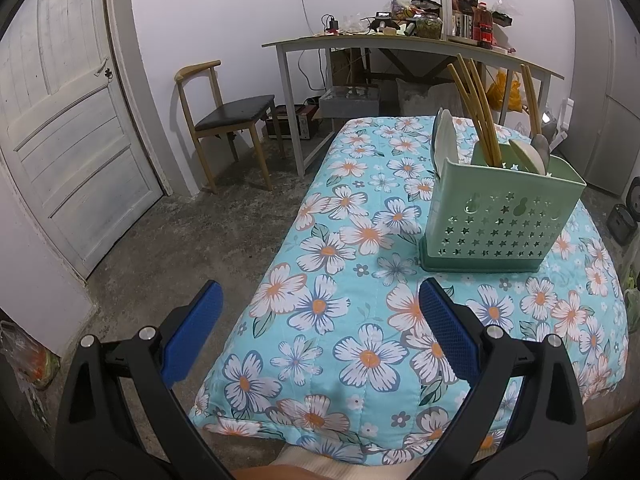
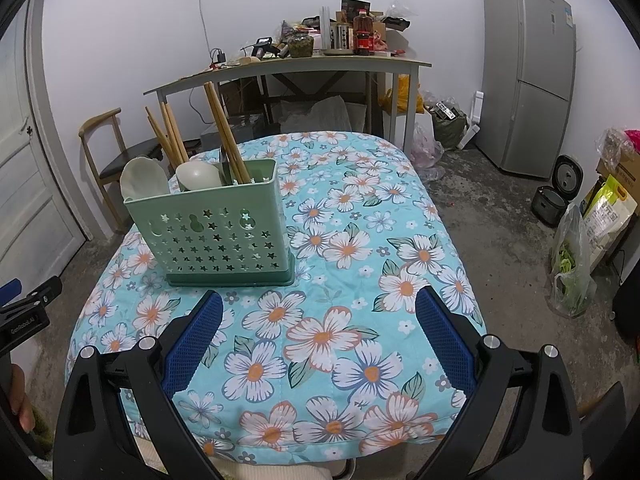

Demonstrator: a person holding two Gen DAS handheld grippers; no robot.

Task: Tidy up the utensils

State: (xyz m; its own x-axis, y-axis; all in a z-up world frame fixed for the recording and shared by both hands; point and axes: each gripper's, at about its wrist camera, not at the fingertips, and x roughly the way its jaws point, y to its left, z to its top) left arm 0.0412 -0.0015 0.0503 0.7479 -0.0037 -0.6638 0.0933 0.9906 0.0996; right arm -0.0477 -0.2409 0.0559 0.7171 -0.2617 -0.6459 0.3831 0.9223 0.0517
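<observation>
Both tongs gape wide and empty: left gripper (image 1: 320,312), right gripper (image 2: 319,312), blue textured pads.
Left of centre in the right view, a star-punched green plastic caddy (image 2: 218,236) stands upright on the floral quilt (image 2: 360,248), holding wooden chopsticks (image 2: 226,136) and pale spoons (image 2: 144,180).

Table under floral quilt (image 2: 340,344); green utensil caddy (image 2: 218,236) standing upright on it, apparently alone.
</observation>
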